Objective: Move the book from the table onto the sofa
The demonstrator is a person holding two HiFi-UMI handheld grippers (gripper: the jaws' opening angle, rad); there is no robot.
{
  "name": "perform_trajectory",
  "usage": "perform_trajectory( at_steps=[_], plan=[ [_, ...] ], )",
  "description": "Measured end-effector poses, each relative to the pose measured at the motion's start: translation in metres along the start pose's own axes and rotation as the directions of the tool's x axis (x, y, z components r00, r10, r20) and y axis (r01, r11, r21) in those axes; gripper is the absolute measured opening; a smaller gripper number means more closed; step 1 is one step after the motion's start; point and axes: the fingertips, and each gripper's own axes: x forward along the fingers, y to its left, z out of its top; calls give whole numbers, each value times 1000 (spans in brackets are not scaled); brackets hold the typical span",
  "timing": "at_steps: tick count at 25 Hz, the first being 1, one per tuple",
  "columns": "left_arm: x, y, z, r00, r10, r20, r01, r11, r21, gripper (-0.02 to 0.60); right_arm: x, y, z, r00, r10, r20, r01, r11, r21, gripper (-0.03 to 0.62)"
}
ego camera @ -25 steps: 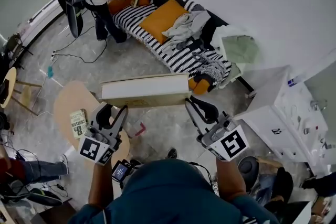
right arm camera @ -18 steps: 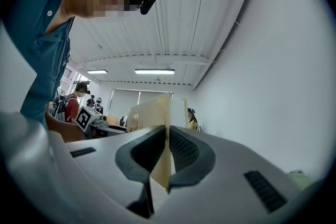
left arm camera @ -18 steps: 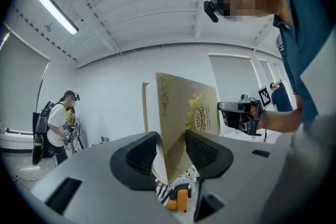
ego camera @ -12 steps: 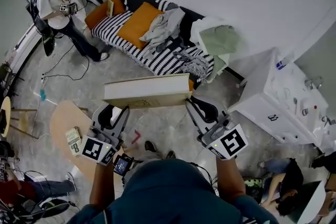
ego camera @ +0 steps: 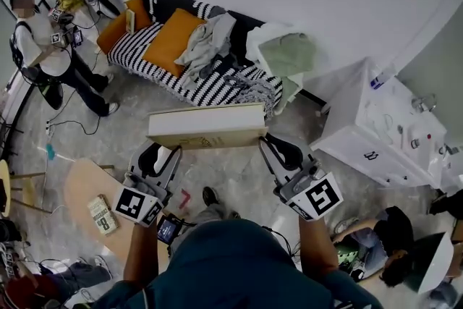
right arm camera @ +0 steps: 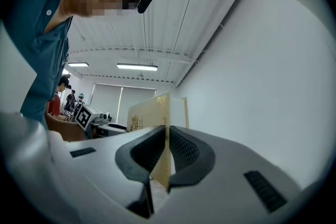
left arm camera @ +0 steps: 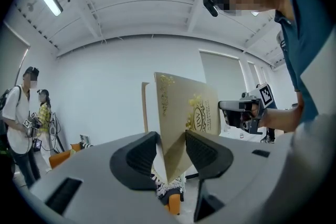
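A large cream book (ego camera: pixel 206 126) with gold print on its cover hangs level in the air, held at both ends. My left gripper (ego camera: pixel 164 153) is shut on its left end; in the left gripper view the book (left arm camera: pixel 184 110) stands clamped between the dark pads of that gripper (left arm camera: pixel 170 157). My right gripper (ego camera: pixel 279 150) is shut on the right end, and in its own view my right gripper (right arm camera: pixel 167 157) pinches a thin edge of the book (right arm camera: pixel 155 113). The striped sofa (ego camera: pixel 141 54) lies beyond the book, at the upper left.
Orange cushions (ego camera: pixel 172 40), crumpled clothes (ego camera: pixel 210 40) and a green cloth (ego camera: pixel 288 54) cover much of the sofa. A round wooden table (ego camera: pixel 76 188) with a small book (ego camera: pixel 103 213) is at the lower left. A white cabinet (ego camera: pixel 376 134) stands right. Two people (ego camera: pixel 40 47) stand by the sofa's far end.
Both grippers have carried the book away from the wooden table and nearer the sofa. The view has swung, so the sofa and the white cabinet now sit further left. Both grips are unchanged.
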Motion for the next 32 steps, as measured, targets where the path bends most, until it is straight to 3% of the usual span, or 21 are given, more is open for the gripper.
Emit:
perform_trajectory(
  at_steps=[17,25,32],
  plan=[
    [74,119,-11,993,-117,13,117,993,11,176,108,-41,-30,989,-129,-78,125,991,-47,31],
    [118,141,-24,993,-112,-22,112,994,1,176,132,-84,-53,986,-128,-106,127,992,-17,31],
    [182,145,-26,996,-71,-48,70,997,-14,176,145,-154,-63,993,-76,-88,78,997,9,31]
  ],
)
